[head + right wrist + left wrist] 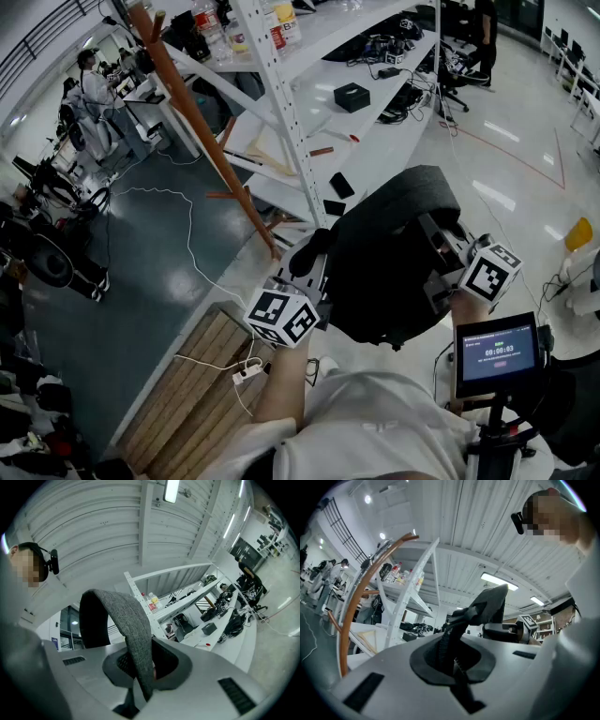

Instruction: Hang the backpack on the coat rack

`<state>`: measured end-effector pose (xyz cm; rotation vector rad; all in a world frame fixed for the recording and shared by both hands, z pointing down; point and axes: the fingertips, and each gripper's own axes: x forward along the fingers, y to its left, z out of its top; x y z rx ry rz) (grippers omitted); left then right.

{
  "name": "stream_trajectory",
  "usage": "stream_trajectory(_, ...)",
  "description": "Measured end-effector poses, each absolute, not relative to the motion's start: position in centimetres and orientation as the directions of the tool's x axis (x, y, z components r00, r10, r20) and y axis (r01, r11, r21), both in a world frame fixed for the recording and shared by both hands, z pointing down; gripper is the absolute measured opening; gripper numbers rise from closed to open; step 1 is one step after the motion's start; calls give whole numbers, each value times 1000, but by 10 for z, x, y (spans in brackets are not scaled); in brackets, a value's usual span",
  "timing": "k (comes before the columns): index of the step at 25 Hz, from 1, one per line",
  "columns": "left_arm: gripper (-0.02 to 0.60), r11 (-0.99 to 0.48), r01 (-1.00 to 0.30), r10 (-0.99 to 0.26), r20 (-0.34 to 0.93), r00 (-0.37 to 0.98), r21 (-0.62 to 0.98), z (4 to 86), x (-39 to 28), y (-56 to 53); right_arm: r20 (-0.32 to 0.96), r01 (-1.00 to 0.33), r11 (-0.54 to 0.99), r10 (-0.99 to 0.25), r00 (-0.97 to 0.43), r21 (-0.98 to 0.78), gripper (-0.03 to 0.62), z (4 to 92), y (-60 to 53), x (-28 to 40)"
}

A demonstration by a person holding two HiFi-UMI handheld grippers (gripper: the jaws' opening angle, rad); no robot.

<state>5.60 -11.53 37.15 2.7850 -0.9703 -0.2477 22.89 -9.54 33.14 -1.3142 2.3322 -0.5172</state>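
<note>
A white desk [375, 145] runs from the middle of the head view to its upper right. On it lie a black box [352, 97], a tangle of black cables [408, 98], a reddish pen-like stick [322, 150] and 2 flat black slabs [341, 185] near its lower end. At top centre a white shelf [314, 28] carries bottles [279, 26]. The floor [150, 272] is dark at left, where a white cable [190, 239] snakes and the coat rack [203, 127] stands, and glossy white at right. At lower left lies a slatted wooden board [183, 394], with a white power strip [248, 372] at its right edge.
</note>
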Motion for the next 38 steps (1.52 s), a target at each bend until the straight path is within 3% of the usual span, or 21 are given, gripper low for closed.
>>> stream_trajectory(12, 5, -656, -720, -754, -154, 639, 226, 357, -122, -187, -202, -575, 623, -752, -628, -530, 40, 324, -209, 58)
stream_trajectory(21, 5, -553, -818, -829, -195, 524, 154, 310, -150, -209, -180, -546, 698, -677, -713, -463, 40, 268, -261, 12)
stream_trajectory(32, 5, -425, -894, -828, -338, 447, -140, 153, -161, -235, -226, -613, 721, -688, -690, -324, 40, 105, -297, 2)
stream_trajectory(38, 5, -379, -919, -838, -382, 389, -105, 90, -186, -260, -119, -684, 674, -731, -672, -278, 40, 43, -335, -5)
